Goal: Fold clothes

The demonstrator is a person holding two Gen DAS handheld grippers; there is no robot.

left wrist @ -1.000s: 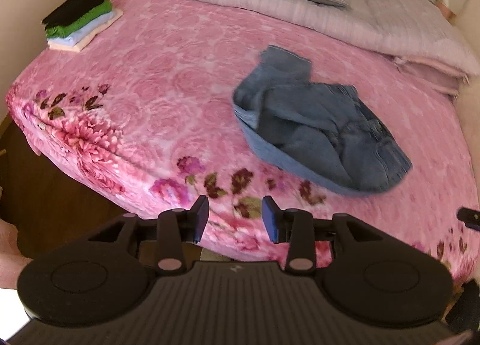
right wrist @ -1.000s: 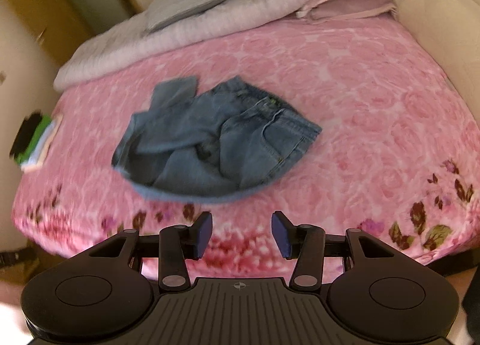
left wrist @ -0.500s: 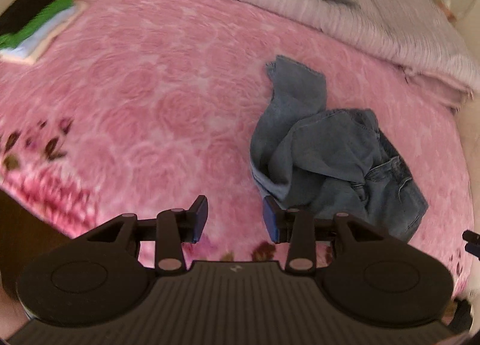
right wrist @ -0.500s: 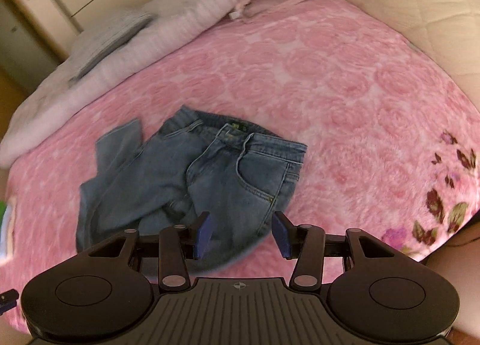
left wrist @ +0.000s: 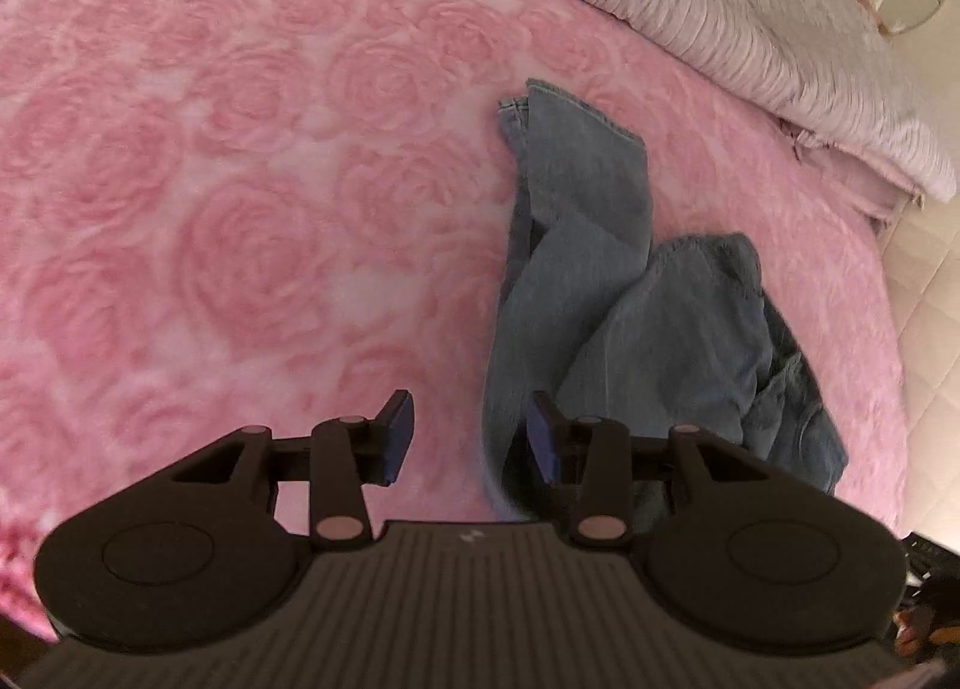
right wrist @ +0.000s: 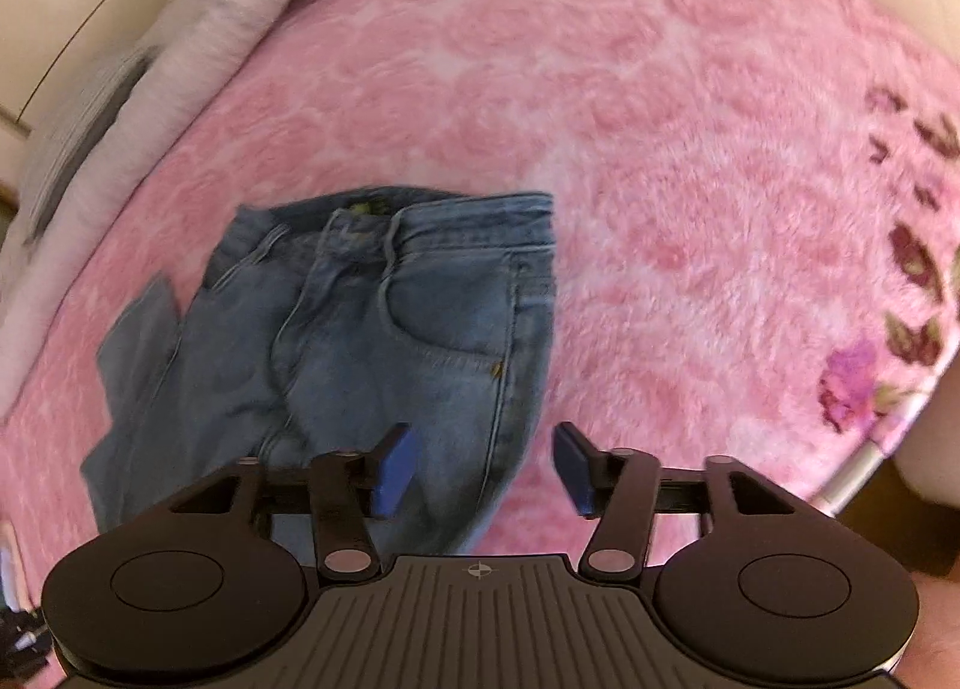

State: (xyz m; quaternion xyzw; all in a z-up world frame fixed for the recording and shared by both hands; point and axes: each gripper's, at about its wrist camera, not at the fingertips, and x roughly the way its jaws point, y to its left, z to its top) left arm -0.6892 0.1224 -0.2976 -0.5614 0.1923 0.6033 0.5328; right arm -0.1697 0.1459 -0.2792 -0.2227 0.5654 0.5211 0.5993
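A pair of crumpled blue jeans lies on the pink rose-patterned bedspread. In the left wrist view one leg stretches away toward the pillows, and my left gripper is open just above the near end of that leg. In the right wrist view the jeans show their waistband and front pocket. My right gripper is open and empty over the lower right edge of the jeans, close above the cloth.
A folded pale lilac duvet and a pillow lie along the head of the bed. A cream padded wall borders the bed on the right. The bed's flowered edge drops off at the right.
Both grippers have moved forward and down over the bed, close to the jeans. The stack of folded clothes at the left has almost left the view. Both stay open.
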